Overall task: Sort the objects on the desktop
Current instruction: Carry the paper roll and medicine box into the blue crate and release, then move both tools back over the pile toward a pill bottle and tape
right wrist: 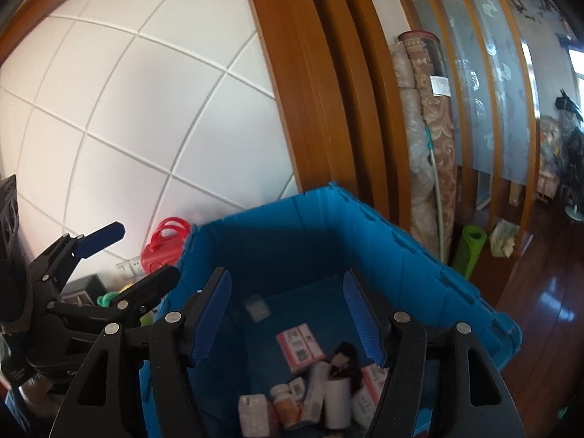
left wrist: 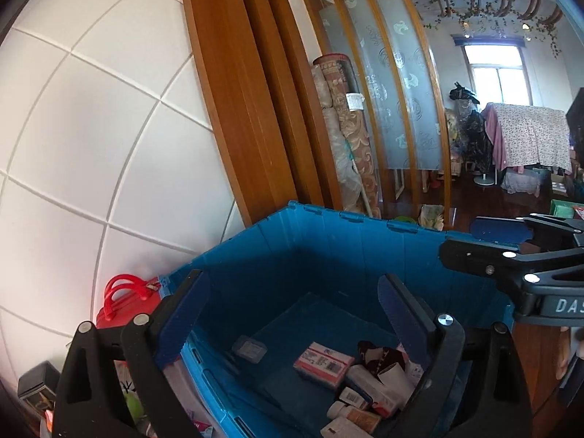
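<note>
You had both tools, left tool (left wrist: 292,314) and right tool (right wrist: 288,314), spread wide and empty above the blue crate (left wrist: 328,233); boxes and bottles (right wrist: 314,394) already lay inside, so sorting looked well advanced.

White tiled wall (left wrist: 91,127) left; wooden door frame (left wrist: 237,91) beside it; frosted glass partition (left wrist: 394,84); bright far window (left wrist: 496,73); glossy dark wood floor (right wrist: 540,310).

A white tiled wall (right wrist: 109,109) is standing beyond the jaws, wood posts (right wrist: 314,91) rising to its right. Rolled rugs (right wrist: 434,138) are leaning further right, a green mat (right wrist: 472,252) below them.
</note>
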{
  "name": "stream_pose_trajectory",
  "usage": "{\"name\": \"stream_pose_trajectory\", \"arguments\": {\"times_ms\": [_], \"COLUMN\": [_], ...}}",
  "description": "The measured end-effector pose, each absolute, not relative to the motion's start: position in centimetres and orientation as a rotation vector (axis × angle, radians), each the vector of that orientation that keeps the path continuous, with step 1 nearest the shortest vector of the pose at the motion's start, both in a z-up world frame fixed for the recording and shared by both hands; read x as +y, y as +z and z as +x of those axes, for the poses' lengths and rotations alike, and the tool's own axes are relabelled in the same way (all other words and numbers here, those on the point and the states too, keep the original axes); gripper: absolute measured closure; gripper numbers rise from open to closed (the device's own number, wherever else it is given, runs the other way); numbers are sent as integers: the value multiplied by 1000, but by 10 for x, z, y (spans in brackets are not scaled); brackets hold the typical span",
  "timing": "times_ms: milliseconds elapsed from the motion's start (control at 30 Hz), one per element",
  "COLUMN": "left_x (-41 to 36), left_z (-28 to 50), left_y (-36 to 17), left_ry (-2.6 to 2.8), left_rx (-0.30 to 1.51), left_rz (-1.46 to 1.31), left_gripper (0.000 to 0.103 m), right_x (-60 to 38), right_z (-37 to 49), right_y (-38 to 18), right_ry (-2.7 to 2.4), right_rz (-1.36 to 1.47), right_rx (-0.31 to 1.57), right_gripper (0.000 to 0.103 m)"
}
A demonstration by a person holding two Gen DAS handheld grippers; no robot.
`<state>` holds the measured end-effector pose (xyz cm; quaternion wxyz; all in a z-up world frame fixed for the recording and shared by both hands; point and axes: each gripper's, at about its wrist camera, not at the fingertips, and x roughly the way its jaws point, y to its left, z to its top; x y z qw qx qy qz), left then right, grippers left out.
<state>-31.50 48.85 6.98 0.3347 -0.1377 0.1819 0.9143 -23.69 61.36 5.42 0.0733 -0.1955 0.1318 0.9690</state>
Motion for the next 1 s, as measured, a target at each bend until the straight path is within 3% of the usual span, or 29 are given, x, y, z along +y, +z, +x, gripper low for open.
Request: {"name": "stream_pose_trajectory", "arguments": {"times_ms": [400,467,667,1000], "left_x": [453,437,363,203], "left_z": [-309,-305,-286,-255], "left_y": [63,58,27,-40], "left_ry": [2524,2558,2706,2957], "left_rx": [441,417,340,306], "left_rz": [-359,-355,-381,-533], "left_gripper": [8,8,8,8], "right_x": [600,591,551,424], "right_z": [-236,-231,-224,-246], "right_y": [51,54,56,29], "right_ry": [2995,3040,3187,3426], "right_rz": [-574,-542,-494,-687], "right_rx": [381,385,349,185], "right_gripper": [23,14,10,7]}}
